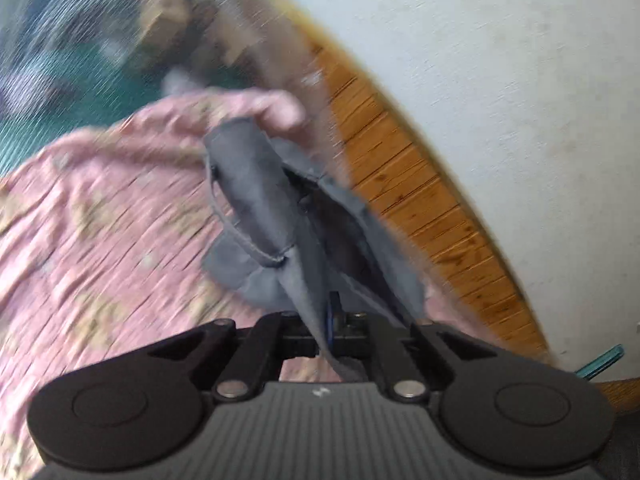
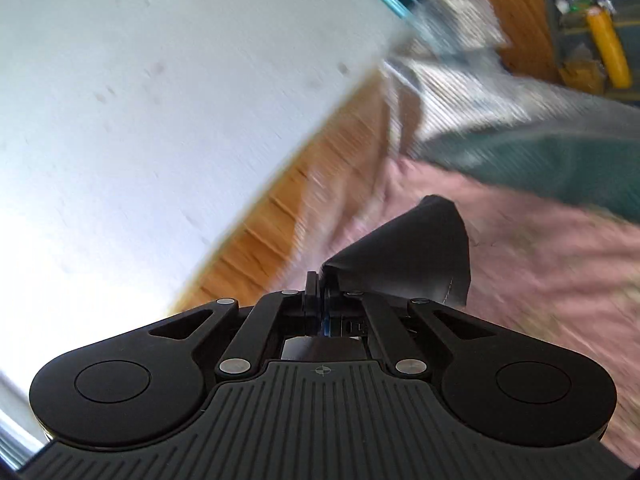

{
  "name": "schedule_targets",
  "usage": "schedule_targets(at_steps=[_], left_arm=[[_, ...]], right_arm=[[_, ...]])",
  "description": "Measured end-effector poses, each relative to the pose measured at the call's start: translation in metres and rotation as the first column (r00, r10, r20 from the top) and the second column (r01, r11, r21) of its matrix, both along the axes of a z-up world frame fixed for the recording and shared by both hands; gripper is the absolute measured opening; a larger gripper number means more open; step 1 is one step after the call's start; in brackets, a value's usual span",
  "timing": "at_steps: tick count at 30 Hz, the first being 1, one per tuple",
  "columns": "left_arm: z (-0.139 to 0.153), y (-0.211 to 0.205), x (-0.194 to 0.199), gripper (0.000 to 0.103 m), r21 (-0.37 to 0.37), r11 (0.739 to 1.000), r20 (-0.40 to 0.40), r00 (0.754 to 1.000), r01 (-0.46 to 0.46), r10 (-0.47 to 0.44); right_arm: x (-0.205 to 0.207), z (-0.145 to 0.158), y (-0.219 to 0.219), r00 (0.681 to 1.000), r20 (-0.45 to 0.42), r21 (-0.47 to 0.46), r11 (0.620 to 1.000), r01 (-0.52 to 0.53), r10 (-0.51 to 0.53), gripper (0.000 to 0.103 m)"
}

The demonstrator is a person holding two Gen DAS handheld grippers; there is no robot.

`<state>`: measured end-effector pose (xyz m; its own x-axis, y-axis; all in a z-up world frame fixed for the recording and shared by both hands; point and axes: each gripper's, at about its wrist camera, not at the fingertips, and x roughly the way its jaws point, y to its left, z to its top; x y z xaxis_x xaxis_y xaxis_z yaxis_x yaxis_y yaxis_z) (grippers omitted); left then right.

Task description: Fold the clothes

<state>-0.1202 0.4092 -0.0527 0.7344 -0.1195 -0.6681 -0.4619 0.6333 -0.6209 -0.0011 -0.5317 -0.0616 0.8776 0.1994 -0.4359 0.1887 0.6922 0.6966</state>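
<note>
Both grippers, left gripper (image 1: 334, 320) and right gripper (image 2: 320, 292), have fingers clamped on the grey garment (image 1: 272, 216), lifted above the pink bedspread (image 1: 100, 208), so probably spreading it flat comes next.

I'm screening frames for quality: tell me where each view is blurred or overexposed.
Left wrist view: pink bedspread and background streaked by motion blur; grey garment held in the left hand-held gripper fairly sharp. Right wrist view: similar streaking; white wall washes out at lower left; right hand-held gripper sharp.
</note>
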Motion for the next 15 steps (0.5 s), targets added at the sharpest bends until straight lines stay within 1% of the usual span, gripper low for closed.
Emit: schedule_targets(at_steps=[1,2,3,4,5,6,7,8,9,11,13,15], left_arm=[[-0.03,0.0,-0.007,0.006,-0.008,1.0,-0.11,0.994,-0.019,0.018],[-0.059,0.0,-0.013,0.009,-0.01,0.999,-0.22,0.975,-0.044,0.041],[-0.082,-0.002,-0.018,0.008,-0.003,0.996,-0.311,0.947,-0.085,0.08],[-0.094,-0.002,-0.023,0.009,-0.012,0.993,-0.347,0.931,-0.121,0.109],[-0.107,-0.003,-0.028,0.012,-0.019,0.987,-0.383,0.914,-0.157,0.138],[-0.115,-0.004,-0.033,0.019,-0.021,0.982,-0.406,0.899,-0.187,0.162],[-0.111,-0.006,-0.037,0.023,-0.009,0.981,-0.39,0.904,-0.196,0.177],[-0.106,-0.008,-0.04,0.028,0.007,0.979,-0.375,0.907,-0.203,0.19],[-0.098,-0.009,-0.044,0.033,0.034,0.979,-0.364,0.91,-0.203,0.201],[-0.087,-0.009,-0.052,0.037,0.078,0.974,-0.352,0.908,-0.214,0.227],[-0.077,-0.007,-0.064,0.038,0.087,0.963,-0.343,0.9,-0.253,0.268],[-0.067,-0.006,-0.072,0.041,0.063,0.957,-0.3,0.909,-0.282,0.288]], right_arm=[[-0.006,-0.022,0.002,0.998,-0.066,0.008,1.0,-0.009,0.01,0.0],[-0.01,-0.048,0.006,0.99,-0.142,0.014,1.0,-0.012,0.014,0.0],[-0.014,-0.074,0.01,0.975,-0.219,0.017,1.0,-0.013,0.017,0.0],[-0.017,-0.095,0.013,0.958,-0.285,0.012,1.0,-0.01,0.013,0.0],[-0.019,-0.115,0.016,0.938,-0.346,0.001,1.0,-0.006,0.006,0.002],[-0.021,-0.127,0.017,0.924,-0.383,-0.017,1.0,0.001,-0.007,0.003],[-0.022,-0.13,0.016,0.917,-0.397,-0.04,0.999,0.006,-0.022,0.004],[-0.024,-0.128,0.016,0.919,-0.393,-0.059,0.998,0.008,-0.031,0.007],[-0.026,-0.119,0.015,0.926,-0.374,-0.09,0.996,0.014,-0.047,0.017],[-0.03,-0.096,0.014,0.942,-0.323,-0.176,0.984,0.031,-0.088,0.024],[-0.024,-0.075,0.017,0.956,-0.271,-0.295,0.955,0.031,-0.115,0.025],[-0.017,-0.058,0.028,0.974,-0.215,-0.368,0.93,-0.01,-0.075,0.025]])
